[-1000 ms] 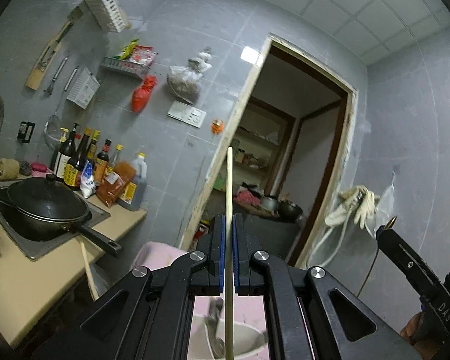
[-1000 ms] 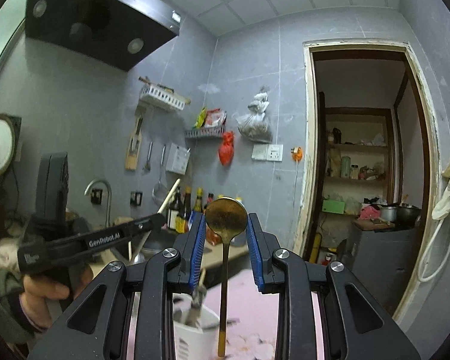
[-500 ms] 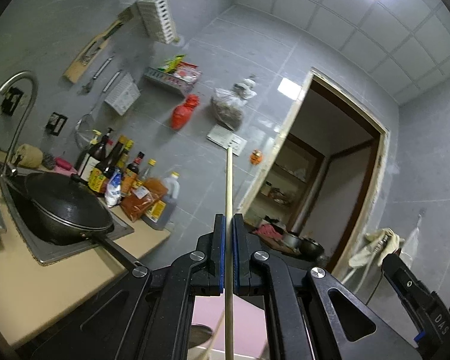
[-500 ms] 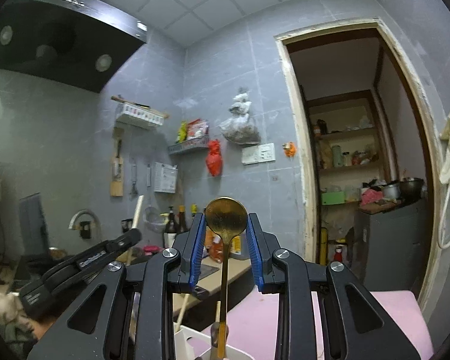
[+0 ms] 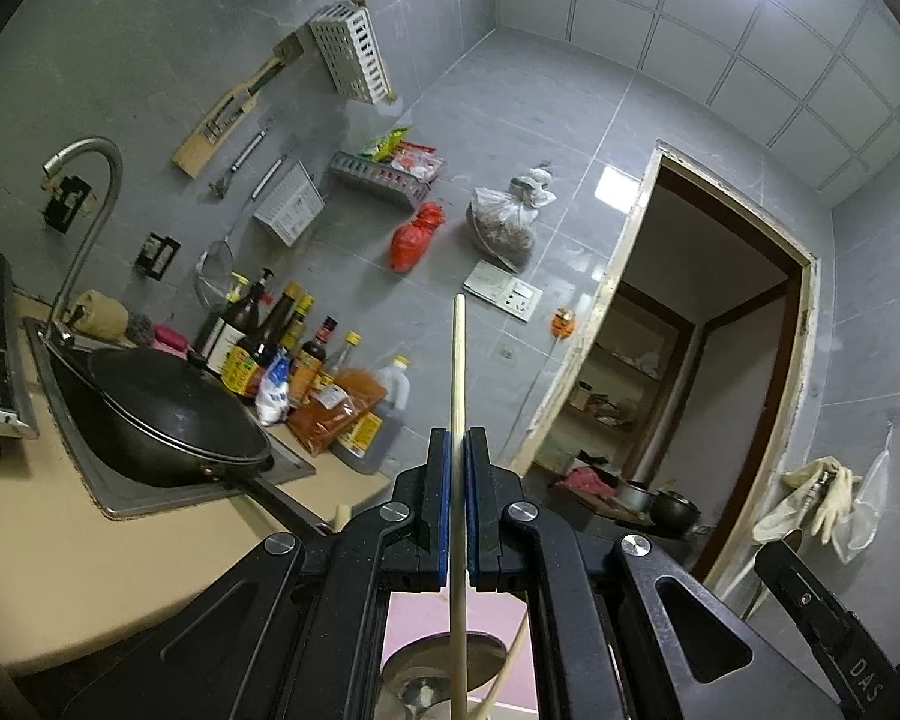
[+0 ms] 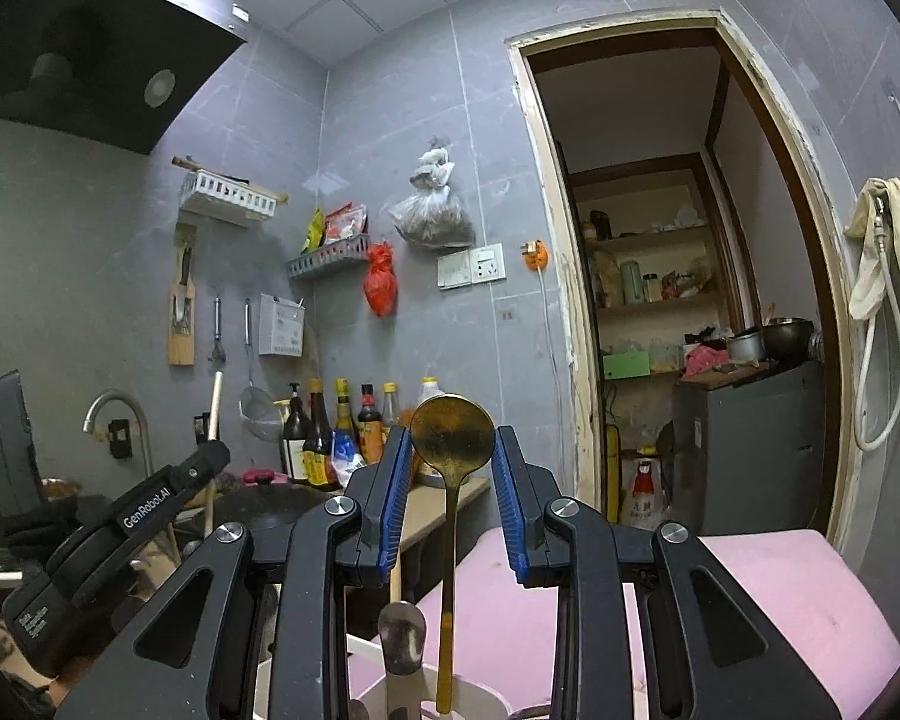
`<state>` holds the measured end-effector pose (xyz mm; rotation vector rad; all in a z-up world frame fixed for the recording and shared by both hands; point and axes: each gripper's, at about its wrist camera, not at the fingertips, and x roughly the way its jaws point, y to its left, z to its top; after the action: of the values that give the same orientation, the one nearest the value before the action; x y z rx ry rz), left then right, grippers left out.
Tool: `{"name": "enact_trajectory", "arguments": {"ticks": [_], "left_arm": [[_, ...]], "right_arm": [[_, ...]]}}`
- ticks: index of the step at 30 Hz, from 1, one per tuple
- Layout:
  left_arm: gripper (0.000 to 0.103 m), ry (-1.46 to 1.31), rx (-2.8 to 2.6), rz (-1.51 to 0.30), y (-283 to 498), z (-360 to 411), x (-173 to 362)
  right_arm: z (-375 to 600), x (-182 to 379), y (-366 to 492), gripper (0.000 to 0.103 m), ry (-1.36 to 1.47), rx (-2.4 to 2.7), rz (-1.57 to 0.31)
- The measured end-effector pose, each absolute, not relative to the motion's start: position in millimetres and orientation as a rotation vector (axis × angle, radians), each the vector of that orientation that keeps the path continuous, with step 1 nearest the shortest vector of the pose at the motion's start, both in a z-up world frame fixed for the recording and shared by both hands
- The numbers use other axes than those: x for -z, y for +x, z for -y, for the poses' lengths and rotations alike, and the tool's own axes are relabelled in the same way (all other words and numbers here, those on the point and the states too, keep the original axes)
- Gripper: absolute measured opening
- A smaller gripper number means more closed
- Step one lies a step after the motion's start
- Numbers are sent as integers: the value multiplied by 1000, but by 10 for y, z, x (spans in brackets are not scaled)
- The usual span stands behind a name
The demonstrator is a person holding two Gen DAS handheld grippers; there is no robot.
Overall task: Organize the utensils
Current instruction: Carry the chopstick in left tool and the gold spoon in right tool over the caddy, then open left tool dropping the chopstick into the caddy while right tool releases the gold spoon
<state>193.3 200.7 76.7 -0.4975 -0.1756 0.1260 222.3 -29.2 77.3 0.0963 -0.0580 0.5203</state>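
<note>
The left gripper [image 5: 457, 507] is pinched tight on a single pale wooden chopstick [image 5: 458, 396], its blue pads [image 5: 444, 510] closed against the stick on both sides; the chopstick is plain, slim and straight, standing upright through the jaws, with its upper end clear above them and its lower end running out of view at the bottom edge. The right gripper [image 6: 452, 495] holds a gold-coloured spoon [image 6: 452, 438] upright, its jaws only partly closed and gripping the round bowl by its two edges. The spoon's bowl is dull brass in tone with dark mottling, facing the camera, and its thin handle hangs straight down between the jaws. The handle's lower end reaches into a white utensil holder [image 6: 480, 699] directly below the right gripper, where a grey metal spoon [image 6: 401, 639] already stands just left of it. In the left wrist view a metal spoon bowl [image 5: 444, 669] and another pale stick lie just below the jaws. The holder stands on a pink surface [image 6: 768, 594]. Further off to the left, a beige counter [image 5: 78, 570] carries a black wok [image 5: 174, 420] set over the sink, with a row of sauce bottles [image 5: 294, 354] behind it against the grey tiled wall [image 5: 510, 138]. An open doorway [image 6: 678, 276] lies far right.
</note>
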Motion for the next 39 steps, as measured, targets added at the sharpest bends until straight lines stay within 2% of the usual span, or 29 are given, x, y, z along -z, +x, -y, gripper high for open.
{"name": "enact_trajectory", "arguments": {"ticks": [18,26,35,39], "left_arm": [[3,-427,-167,129,1939,-1771,-551],[3,-476,-140,92,1888,-1863,-516],[4,-429,-123,72,1843,-1768,-527],[7,-412,-125,63,1834,-1738,-544]], "right_arm": [[157,-575,2195,26,-17,-459,82],[154,-563,2173,26,-25,-454,88],[164,-535,2181,34,-18,-464,82],[197,-550,2176,42,0,-463,83]]}}
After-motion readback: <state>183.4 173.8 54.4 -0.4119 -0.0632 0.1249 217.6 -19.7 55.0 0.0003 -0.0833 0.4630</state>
